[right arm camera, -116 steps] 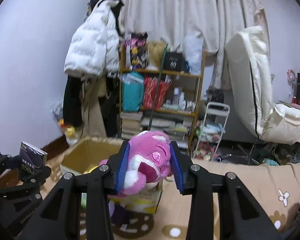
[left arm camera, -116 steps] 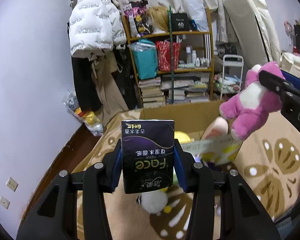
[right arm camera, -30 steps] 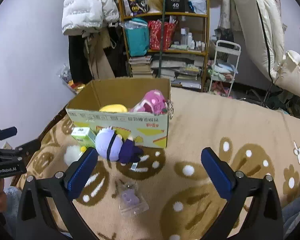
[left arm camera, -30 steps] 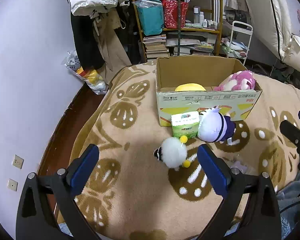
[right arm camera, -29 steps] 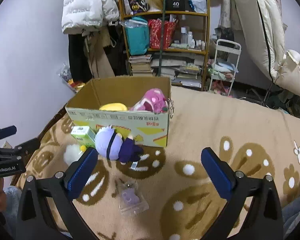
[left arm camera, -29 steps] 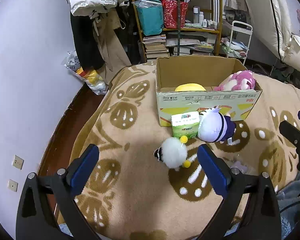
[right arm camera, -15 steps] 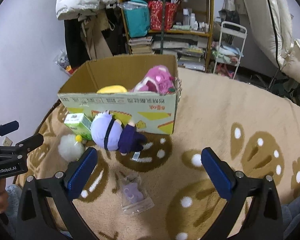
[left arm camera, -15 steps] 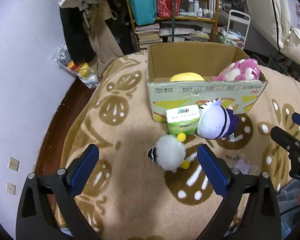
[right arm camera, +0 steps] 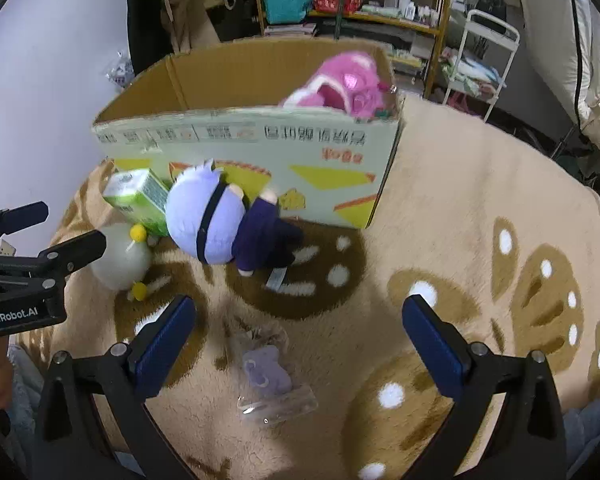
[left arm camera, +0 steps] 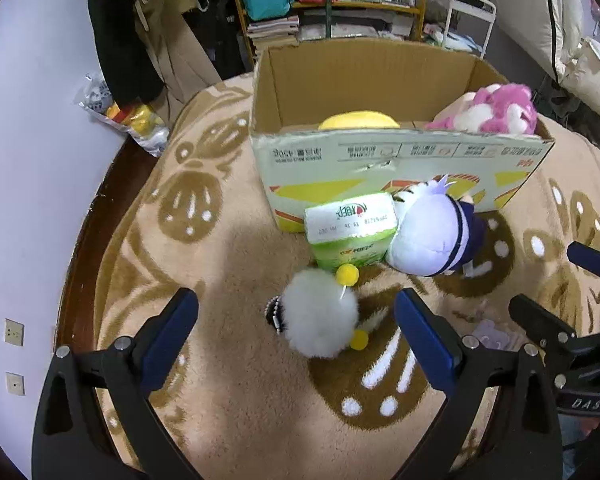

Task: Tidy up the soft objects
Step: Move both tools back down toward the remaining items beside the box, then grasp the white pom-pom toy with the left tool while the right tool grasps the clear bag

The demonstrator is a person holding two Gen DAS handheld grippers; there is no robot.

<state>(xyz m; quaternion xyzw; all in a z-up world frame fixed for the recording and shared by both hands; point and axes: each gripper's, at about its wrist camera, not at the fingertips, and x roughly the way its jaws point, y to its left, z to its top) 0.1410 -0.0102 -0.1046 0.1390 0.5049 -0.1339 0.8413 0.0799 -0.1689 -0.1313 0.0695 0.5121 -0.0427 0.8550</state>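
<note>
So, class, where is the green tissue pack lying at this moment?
The green tissue pack lies on the rug against the front wall of the cardboard box, with the purple-headed plush doll at its right and the white fluffy ball just nearer the camera.

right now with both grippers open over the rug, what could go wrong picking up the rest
The white fluffy ball touches the green tissue pack, which leans on the purple-haired doll; the left gripper grabbing one may drag the others. The small clear bag lies flat in the pile below the right gripper and could slip the pads.
</note>
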